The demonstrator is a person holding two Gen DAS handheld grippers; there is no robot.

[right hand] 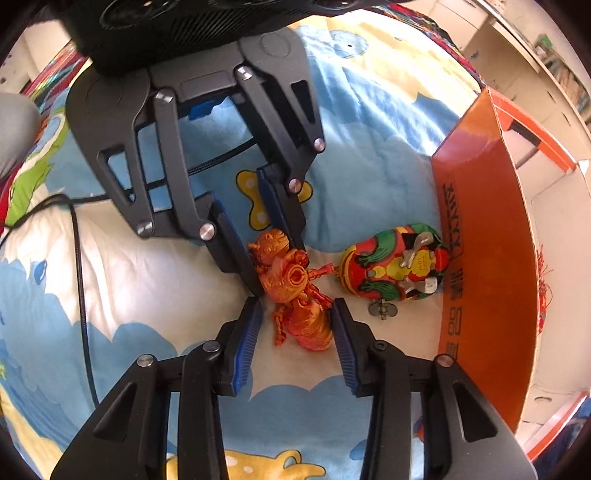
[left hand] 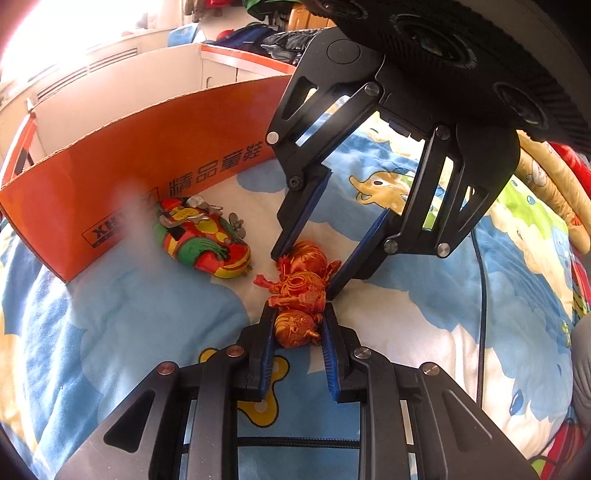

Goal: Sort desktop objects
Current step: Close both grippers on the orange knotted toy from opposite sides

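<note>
On a cartoon-print quilt [left hand: 110, 314], the left gripper [left hand: 297, 314] pinches the jointed orange-gold toy creature's [left hand: 295, 291] head; the right gripper [right hand: 297, 308] straddles its tail, seemingly unclosed. Next: lift together into the orange cardboard box [left hand: 110, 173].

cartoon blanket [left hand: 140, 314] [right hand: 369, 122] covers the whole surface, blue and white clouds with yellow shapes, a duck print [left hand: 384, 188] and a green patch [left hand: 532, 206]. black cable [left hand: 482, 295] [right hand: 79, 266] runs across it. grey lump [right hand: 14, 129] at the blanket edge, partly cut off. plush pile [left hand: 557, 184] at the far side, tan and red, blurred. white cabinet [left hand: 110, 66] in strong backlight behind. clutter [left hand: 258, 33] further back, a blue item and dark bags, too blurred to name. white shelving [right hand: 532, 55] with books, small and unclear.
</note>
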